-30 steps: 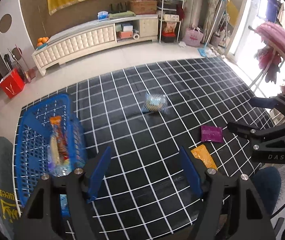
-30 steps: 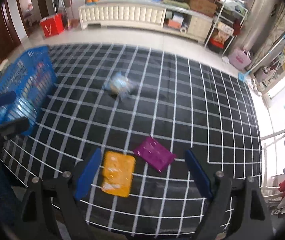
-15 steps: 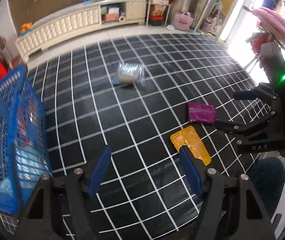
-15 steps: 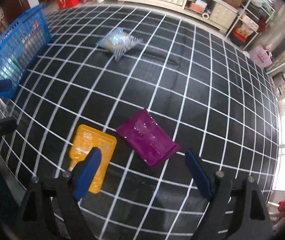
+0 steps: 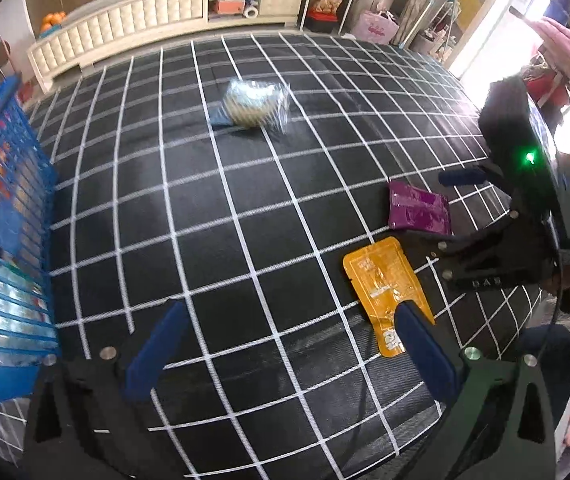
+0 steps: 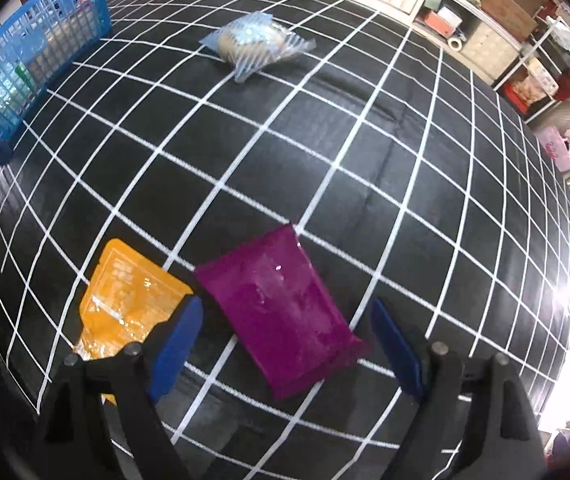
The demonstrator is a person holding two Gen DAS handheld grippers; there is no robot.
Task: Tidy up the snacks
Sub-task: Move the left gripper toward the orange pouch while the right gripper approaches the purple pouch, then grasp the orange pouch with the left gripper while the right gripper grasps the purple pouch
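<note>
A purple snack packet (image 6: 281,312) lies flat on the black grid cloth (image 6: 325,128); my right gripper (image 6: 285,352) is open, just above it, with the packet between its blue fingers. An orange packet (image 6: 125,296) lies to its left. A clear bag with a round snack (image 6: 253,40) lies farther back. In the left wrist view my left gripper (image 5: 285,344) is open and empty above the cloth; the orange packet (image 5: 385,280) lies by its right finger, the purple packet (image 5: 419,208) beyond it under the right gripper (image 5: 461,204), and the clear bag (image 5: 255,102) far ahead.
A blue plastic basket (image 5: 1,240) with several snacks stands at the cloth's left edge; it also shows in the right wrist view (image 6: 33,48). A white cabinet (image 5: 133,28) runs along the far wall. Shelves and bags (image 5: 333,4) stand at the back right.
Both grippers have moved forward and down toward the cloth. The right gripper has closed in on the purple packet, which is now between its open fingers. The left gripper has moved away from the basket.
</note>
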